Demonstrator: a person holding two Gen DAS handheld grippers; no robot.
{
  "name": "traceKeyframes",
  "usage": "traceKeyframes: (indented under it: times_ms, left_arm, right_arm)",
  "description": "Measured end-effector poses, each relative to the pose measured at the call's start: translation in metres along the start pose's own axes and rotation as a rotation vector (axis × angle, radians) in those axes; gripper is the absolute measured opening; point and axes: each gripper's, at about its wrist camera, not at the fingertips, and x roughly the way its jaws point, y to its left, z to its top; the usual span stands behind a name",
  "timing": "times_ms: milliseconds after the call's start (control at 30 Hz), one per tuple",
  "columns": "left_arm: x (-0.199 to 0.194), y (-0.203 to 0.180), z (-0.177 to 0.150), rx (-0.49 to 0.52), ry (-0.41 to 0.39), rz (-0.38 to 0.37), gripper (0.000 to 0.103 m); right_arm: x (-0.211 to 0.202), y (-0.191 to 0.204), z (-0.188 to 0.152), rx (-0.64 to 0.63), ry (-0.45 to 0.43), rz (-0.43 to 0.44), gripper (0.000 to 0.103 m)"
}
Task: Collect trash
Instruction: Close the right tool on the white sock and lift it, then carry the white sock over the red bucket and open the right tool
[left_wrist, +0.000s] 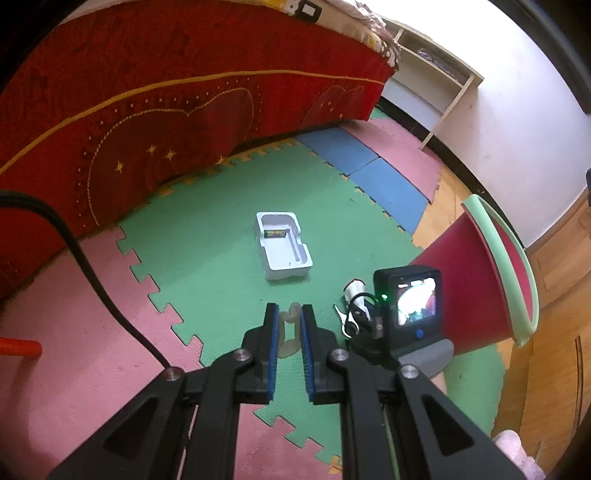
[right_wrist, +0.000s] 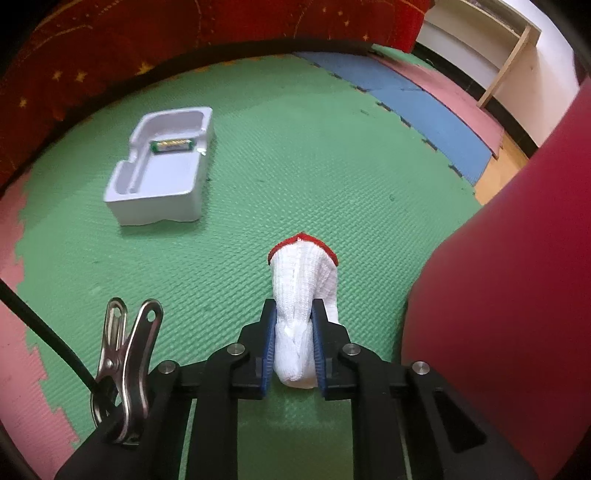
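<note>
My right gripper (right_wrist: 294, 308) is shut on a white knit glove with a red cuff (right_wrist: 303, 280) and holds it over the green mat, close to the red bin (right_wrist: 509, 266) on its right. My left gripper (left_wrist: 289, 312) is shut on a small pale translucent piece of trash (left_wrist: 288, 332) above the mat. A white moulded plastic tray (left_wrist: 282, 245) with a small green-labelled item inside lies on the mat ahead; it also shows in the right wrist view (right_wrist: 162, 162). The red bin with a green rim (left_wrist: 484, 273) is tipped on its side to the right. The right gripper unit (left_wrist: 406, 310) shows beside it.
A red bedspread (left_wrist: 166, 92) hangs along the far side. Foam puzzle mats in green, pink and blue (left_wrist: 388, 173) cover the floor, with wood floor (left_wrist: 554, 295) beyond. A white shelf unit (left_wrist: 432, 85) stands at the far right. A metal clip (right_wrist: 125, 365) sits on the right gripper body.
</note>
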Motion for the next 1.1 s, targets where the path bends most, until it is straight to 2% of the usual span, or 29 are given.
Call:
traceKeyframes:
  times_ms: [167,467,633,800,1100]
  left_arm:
    - [-0.007,-0.004,-0.001,0.015,-0.028,-0.004,0.012]
    - [-0.024,-0.019,-0.005,0.067,-0.078,0.006,0.012]
    - [-0.042,-0.044,-0.009,0.121,-0.114,0.019,0.012]
    - [-0.078,-0.076,-0.01,0.192,-0.217,0.046,0.012]
    - [-0.124,-0.132,-0.015,0.285,-0.305,0.015,0.012]
  right_arm:
    - [-0.043,0.001,-0.005,-0.034,-0.059,0.025,0.018]
    - [-0.15,-0.012,-0.015,-0.053,-0.21,0.076,0.018]
    - [-0.21,-0.028,-0.023,-0.012,-0.291,0.104,0.018]
    - [-0.26,-0.048,-0.035,0.023,-0.38,0.116,0.018]
    - [-0.321,-0.083,-0.059,0.085,-0.531,0.086,0.018]
